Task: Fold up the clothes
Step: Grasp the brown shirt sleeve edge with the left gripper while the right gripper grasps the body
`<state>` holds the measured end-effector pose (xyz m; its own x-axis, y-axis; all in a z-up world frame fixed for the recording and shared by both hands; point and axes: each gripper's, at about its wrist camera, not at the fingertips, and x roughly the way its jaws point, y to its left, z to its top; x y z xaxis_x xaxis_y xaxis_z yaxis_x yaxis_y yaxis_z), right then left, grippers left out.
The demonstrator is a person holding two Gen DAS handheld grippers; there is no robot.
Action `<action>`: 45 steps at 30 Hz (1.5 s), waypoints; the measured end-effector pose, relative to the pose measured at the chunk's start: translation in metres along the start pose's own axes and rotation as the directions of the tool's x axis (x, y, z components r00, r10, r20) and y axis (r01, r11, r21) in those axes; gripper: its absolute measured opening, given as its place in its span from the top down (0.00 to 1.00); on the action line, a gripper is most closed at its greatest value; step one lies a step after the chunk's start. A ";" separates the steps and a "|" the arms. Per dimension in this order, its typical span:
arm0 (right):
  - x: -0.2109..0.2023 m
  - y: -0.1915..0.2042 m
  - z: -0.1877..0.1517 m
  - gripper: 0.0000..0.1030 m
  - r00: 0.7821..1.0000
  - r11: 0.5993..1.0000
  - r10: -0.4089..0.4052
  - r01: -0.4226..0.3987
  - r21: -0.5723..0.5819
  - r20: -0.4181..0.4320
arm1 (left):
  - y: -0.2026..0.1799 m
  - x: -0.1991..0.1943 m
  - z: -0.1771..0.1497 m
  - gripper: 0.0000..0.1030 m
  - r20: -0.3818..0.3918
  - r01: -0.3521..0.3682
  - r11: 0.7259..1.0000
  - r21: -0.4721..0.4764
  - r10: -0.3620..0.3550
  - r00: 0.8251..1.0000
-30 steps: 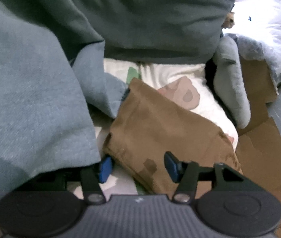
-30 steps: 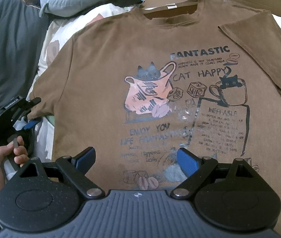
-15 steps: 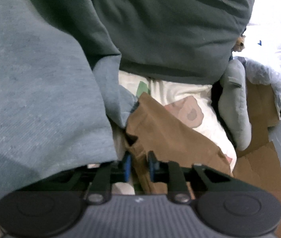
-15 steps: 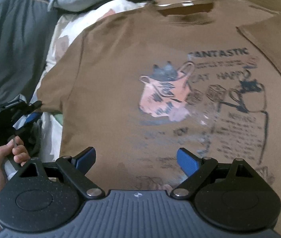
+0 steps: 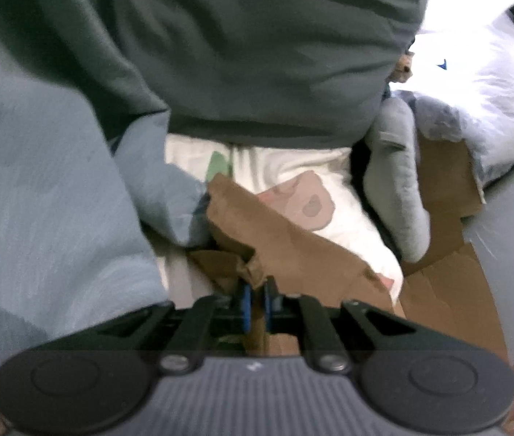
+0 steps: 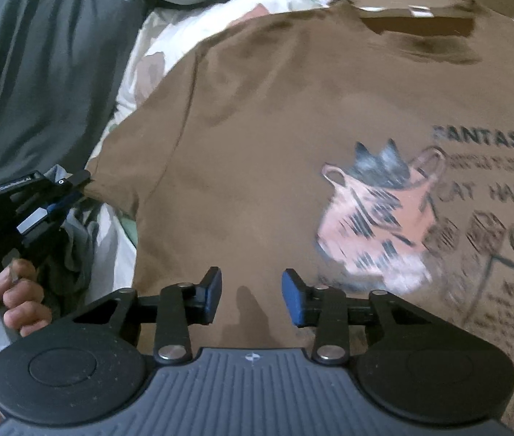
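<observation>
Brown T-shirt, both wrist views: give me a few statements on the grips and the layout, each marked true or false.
1. The left gripper is shut on the brown T-shirt's sleeve. True.
2. The right gripper grips the collar. False: its jaws are closing over the shirt's lower front, not yet pinching cloth.
3. The shirt lies print side up. True.
4. The print shows a dog. False: it shows cats, with "FANTASTIC" lettering.
5. A dark grey garment lies beyond the sleeve. True.

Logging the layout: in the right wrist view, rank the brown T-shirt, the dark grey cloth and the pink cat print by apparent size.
1. Brown T-shirt
2. Dark grey cloth
3. Pink cat print
</observation>
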<state>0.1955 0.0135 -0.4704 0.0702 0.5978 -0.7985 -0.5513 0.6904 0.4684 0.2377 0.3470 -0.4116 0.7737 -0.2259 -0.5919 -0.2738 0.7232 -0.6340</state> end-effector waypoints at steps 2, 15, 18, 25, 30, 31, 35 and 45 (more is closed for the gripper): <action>0.006 0.006 0.005 0.68 1.000 1.000 0.012 -0.012 -0.010 0.000 | -0.001 0.000 0.002 0.93 -0.013 0.007 1.000 0.016 -0.007 1.000; 0.058 0.060 0.029 0.92 0.987 0.988 0.155 -0.154 0.009 -0.046 | -0.010 -0.011 0.017 0.94 -0.041 0.078 0.985 0.157 -0.072 0.997; 0.066 0.060 0.030 0.94 0.986 0.986 0.163 -0.161 0.045 -0.044 | -0.014 -0.011 0.017 0.94 -0.055 0.106 0.978 0.179 -0.097 0.994; 0.079 0.059 0.028 0.95 0.983 0.979 0.179 -0.174 0.105 -0.043 | -0.026 -0.014 0.011 0.94 -0.109 0.173 0.953 0.250 -0.150 0.983; 0.087 0.052 0.023 0.95 0.981 0.970 0.189 -0.181 0.159 -0.037 | -0.029 -0.011 0.004 0.94 -0.149 0.212 0.939 0.272 -0.176 0.973; 0.087 0.051 0.022 0.95 0.981 0.969 0.193 -0.185 0.164 -0.034 | -0.030 -0.011 0.003 0.94 -0.157 0.219 0.936 0.275 -0.181 0.971; 0.090 0.047 0.017 0.95 0.979 0.966 0.202 -0.195 0.171 -0.024 | -0.032 -0.010 -0.004 0.94 -0.193 0.253 0.923 0.291 -0.203 0.960; 0.097 0.043 0.007 0.91 0.977 0.957 0.213 -0.210 0.202 0.007 | -0.044 -0.005 -0.026 0.94 -0.285 0.314 0.887 0.338 -0.222 0.933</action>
<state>0.1840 0.1037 -0.5249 -0.0434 0.7341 -0.6777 -0.3740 0.6171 0.6924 0.2311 0.2995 -0.3938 0.6197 -0.5567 -0.5532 0.1928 0.7913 -0.5803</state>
